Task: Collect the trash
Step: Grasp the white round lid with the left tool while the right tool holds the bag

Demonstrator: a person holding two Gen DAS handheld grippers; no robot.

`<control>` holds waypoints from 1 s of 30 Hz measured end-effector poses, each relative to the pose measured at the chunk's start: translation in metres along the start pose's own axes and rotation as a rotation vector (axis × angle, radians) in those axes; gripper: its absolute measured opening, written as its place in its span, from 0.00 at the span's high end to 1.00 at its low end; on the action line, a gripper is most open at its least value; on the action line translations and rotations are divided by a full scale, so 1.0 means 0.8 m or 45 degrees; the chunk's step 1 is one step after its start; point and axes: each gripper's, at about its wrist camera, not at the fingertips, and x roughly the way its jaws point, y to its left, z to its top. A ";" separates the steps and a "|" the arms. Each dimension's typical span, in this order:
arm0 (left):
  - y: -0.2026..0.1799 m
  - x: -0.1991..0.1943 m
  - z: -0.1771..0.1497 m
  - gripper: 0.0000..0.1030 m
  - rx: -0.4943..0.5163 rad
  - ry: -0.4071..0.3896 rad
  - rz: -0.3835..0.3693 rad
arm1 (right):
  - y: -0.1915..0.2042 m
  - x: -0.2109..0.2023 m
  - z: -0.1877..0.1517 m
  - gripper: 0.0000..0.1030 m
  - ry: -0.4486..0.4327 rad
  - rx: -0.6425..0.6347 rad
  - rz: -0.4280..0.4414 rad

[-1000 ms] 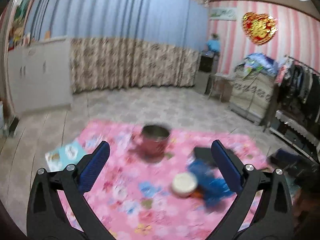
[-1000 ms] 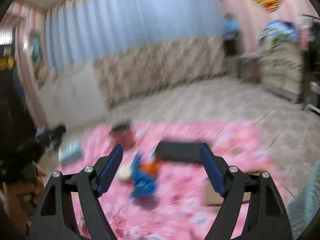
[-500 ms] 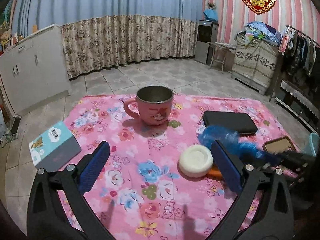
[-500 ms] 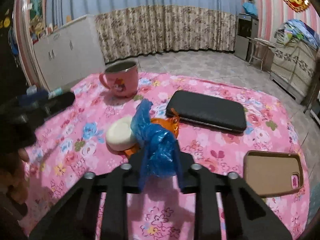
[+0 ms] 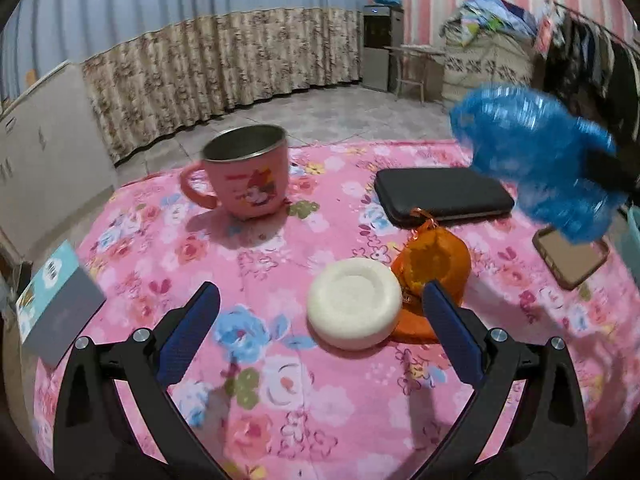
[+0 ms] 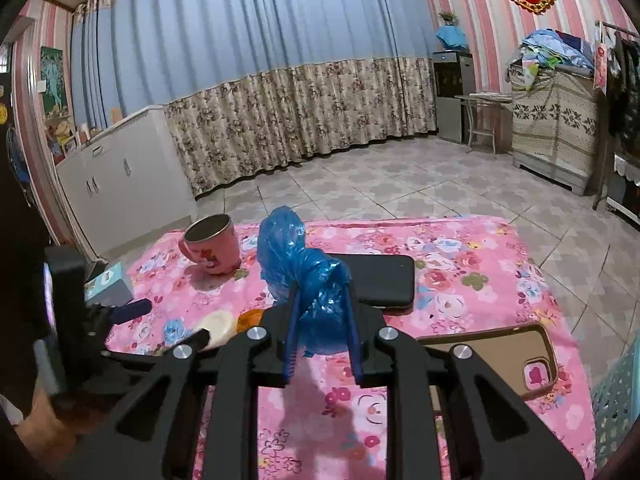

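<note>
Blue bag (image 6: 308, 280), crumpled, is clamped in the right gripper's (image 6: 324, 344) jaws above the table (image 6: 480, 256). Left gripper (image 5: 320, 332) hangs released near a white disc (image 5: 354, 306) and orange wrapper (image 5: 434, 264). Tiled floor (image 6: 400, 176) and curtains (image 6: 280, 80) lie beyond.

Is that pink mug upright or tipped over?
Upright. The pink mug stands on its base on the flowered cloth, rim up and handle out sideways. Whether it holds anything cannot be told.
</note>
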 end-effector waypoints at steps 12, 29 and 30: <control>-0.003 0.044 0.002 0.41 -0.036 0.225 -0.089 | -0.005 0.006 -0.003 0.80 0.023 0.025 0.009; 0.032 -0.052 0.030 0.41 -0.162 -0.038 -0.034 | -0.008 -0.028 0.002 0.79 -0.067 0.031 -0.010; 0.033 -0.055 0.029 0.41 -0.169 -0.044 -0.033 | -0.008 -0.028 0.000 0.79 -0.064 0.031 -0.011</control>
